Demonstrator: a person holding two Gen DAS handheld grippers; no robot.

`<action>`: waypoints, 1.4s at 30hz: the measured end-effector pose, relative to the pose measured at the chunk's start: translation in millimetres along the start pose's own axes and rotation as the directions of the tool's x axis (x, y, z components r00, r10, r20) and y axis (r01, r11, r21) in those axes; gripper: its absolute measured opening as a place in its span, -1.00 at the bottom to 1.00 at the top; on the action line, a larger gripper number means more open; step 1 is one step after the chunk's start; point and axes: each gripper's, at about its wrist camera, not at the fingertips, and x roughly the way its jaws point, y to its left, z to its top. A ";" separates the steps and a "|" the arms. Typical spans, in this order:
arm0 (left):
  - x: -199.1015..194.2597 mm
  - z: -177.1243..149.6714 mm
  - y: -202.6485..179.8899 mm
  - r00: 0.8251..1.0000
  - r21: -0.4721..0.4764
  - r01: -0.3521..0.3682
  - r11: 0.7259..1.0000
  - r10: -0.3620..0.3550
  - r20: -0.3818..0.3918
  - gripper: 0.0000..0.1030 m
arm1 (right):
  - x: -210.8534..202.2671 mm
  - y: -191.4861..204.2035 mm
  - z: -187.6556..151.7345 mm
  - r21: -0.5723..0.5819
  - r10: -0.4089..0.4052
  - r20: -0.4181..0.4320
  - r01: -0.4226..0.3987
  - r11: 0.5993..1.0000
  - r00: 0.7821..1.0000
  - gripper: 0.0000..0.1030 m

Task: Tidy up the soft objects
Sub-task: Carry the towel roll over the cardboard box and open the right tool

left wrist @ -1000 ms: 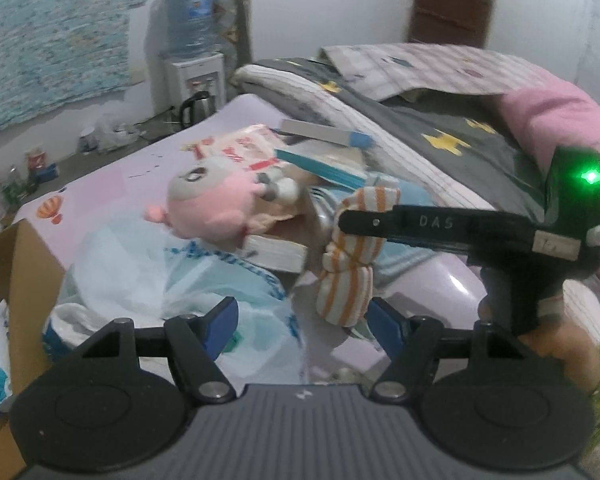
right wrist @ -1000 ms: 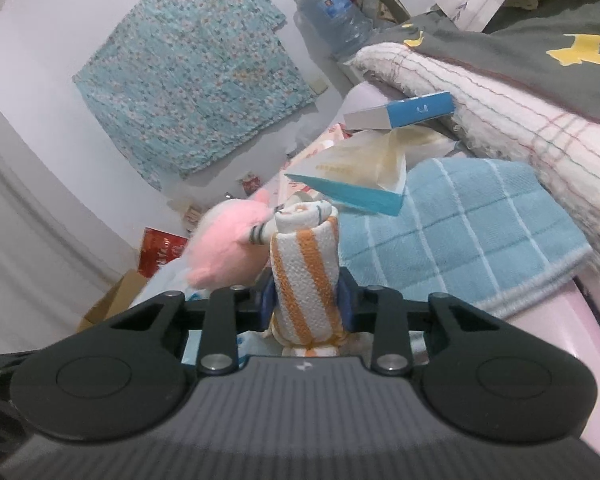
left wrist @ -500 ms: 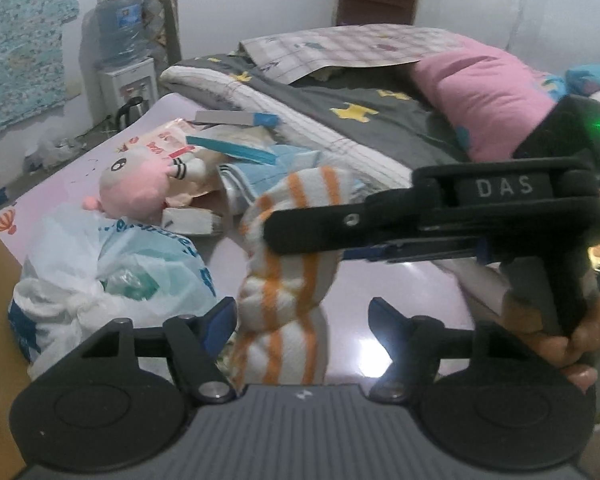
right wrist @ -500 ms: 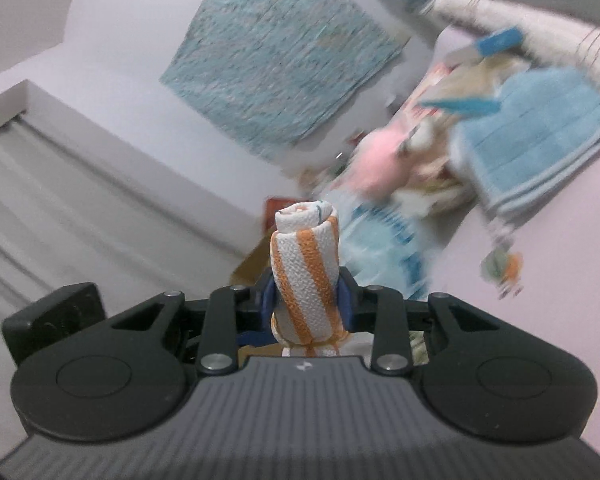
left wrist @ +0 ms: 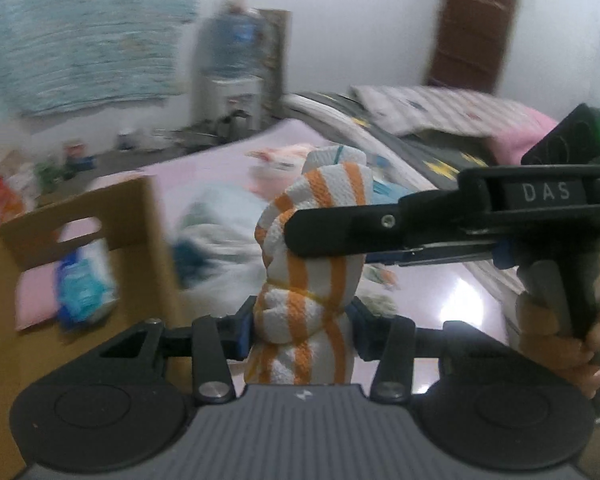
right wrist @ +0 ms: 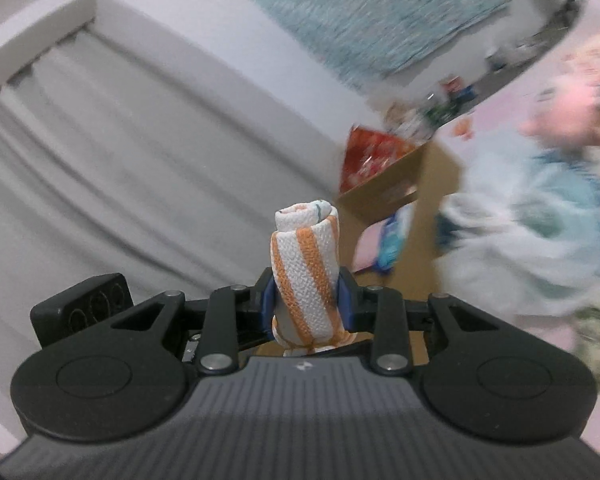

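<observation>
A rolled white towel with orange stripes (left wrist: 312, 264) stands upright between both grippers. My left gripper (left wrist: 300, 330) is shut on its lower part. My right gripper (right wrist: 305, 298) is shut on the same towel roll (right wrist: 306, 268); in the left wrist view it reaches in from the right and clamps the roll's upper part (left wrist: 340, 232). A pink plush doll (right wrist: 564, 112) lies blurred on the pink bed behind.
An open cardboard box (left wrist: 80, 232) stands at the left with a blue packet (left wrist: 82, 284) inside. A white and blue plastic bag (right wrist: 540, 248) lies on the bed (left wrist: 440, 304). Folded blankets and a pink pillow (left wrist: 512, 136) are at the far right.
The left gripper has closed on the bottom of the towel roll, which the right gripper still holds. Both views have swung left toward the cardboard box.
</observation>
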 end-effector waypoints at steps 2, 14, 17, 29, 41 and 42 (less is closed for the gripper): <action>-7.8 -0.8 23.8 0.999 -0.056 -0.034 0.998 0.035 0.014 -0.06 | 27.7 11.3 8.5 -0.013 0.002 -0.045 -0.002 1.000 0.999 -0.42; -25.1 -24.6 142.7 0.982 -0.281 -0.167 0.945 0.184 0.034 0.10 | 194.5 22.0 59.6 -0.163 -0.364 -0.227 0.333 0.929 0.903 -0.43; -31.7 -33.9 160.6 0.981 -0.317 -0.170 0.933 0.192 0.039 0.10 | 224.8 14.5 65.6 -0.214 -0.471 -0.244 0.427 0.879 0.848 -0.43; -37.4 -52.0 192.6 0.980 -0.366 -0.174 0.914 0.198 0.028 0.13 | 282.9 -20.8 85.2 -0.311 -0.687 -0.158 0.625 0.716 0.709 -0.07; -40.4 -54.1 188.9 0.981 -0.369 -0.167 0.914 0.191 0.029 0.24 | 226.5 -2.6 88.5 -0.235 -0.571 -0.083 0.541 0.808 0.817 0.01; -40.1 -53.7 187.1 0.981 -0.368 -0.166 0.915 0.190 0.030 0.29 | 214.4 1.9 86.4 -0.231 -0.554 -0.071 0.527 0.818 0.829 0.03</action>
